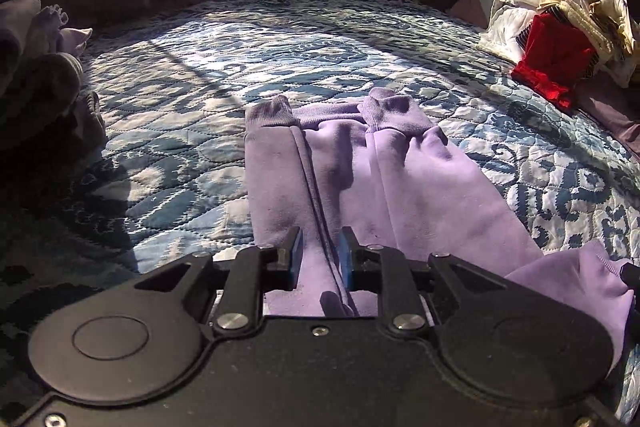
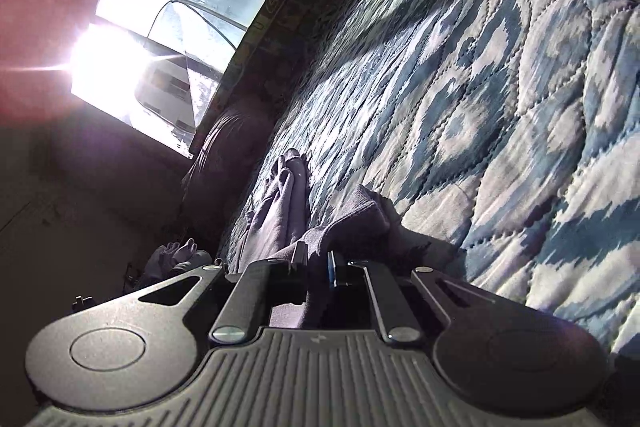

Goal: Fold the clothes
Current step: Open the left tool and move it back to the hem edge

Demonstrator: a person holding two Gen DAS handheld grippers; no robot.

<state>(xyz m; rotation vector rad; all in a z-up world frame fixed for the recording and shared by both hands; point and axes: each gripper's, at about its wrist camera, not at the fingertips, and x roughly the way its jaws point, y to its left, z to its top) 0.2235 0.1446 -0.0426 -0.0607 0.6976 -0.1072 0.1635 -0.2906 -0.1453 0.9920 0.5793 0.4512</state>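
Near you on the bed (image 1: 360, 39), the purple sweatshirt (image 1: 352, 171) lies lengthwise on the blue patterned quilt, its ribbed cuffs (image 1: 268, 113) pointing to the far side and both sleeves already laid inward along the body. Your left tongs (image 1: 319, 251) sit at the near end with the blue pads (image 1: 296, 253) on either side of a raised ridge of fabric along the sleeve edge; they look narrowed around that ridge, but you cannot tell whether they truly bite it or only straddle it. Your right tongs (image 2: 317, 261) are tilted steeply and look pressed together on a dark bunch of the same garment (image 2: 348, 219) at its near right corner.

The main risk is an uneven lift. If your left tongs hold only the top sleeve layer, raising them would probably peel that sleeve off the body and undo the fold. If your right tongs carry more cloth than the left, the near hem would likely travel crooked and land askew of the cuffs.

The loose right sleeve, which spreads wide toward the right, may slide off as the near end rises.

A red garment (image 1: 554, 55) and a pile of pale clothes (image 1: 580, 11) lie far right, and more clothes (image 1: 40, 39) far left, well apart from the sweatshirt, so snagging them seems unlikely. Strong glare from the window (image 2: 160, 47) washes out the right view, which makes your grip there hard to check.
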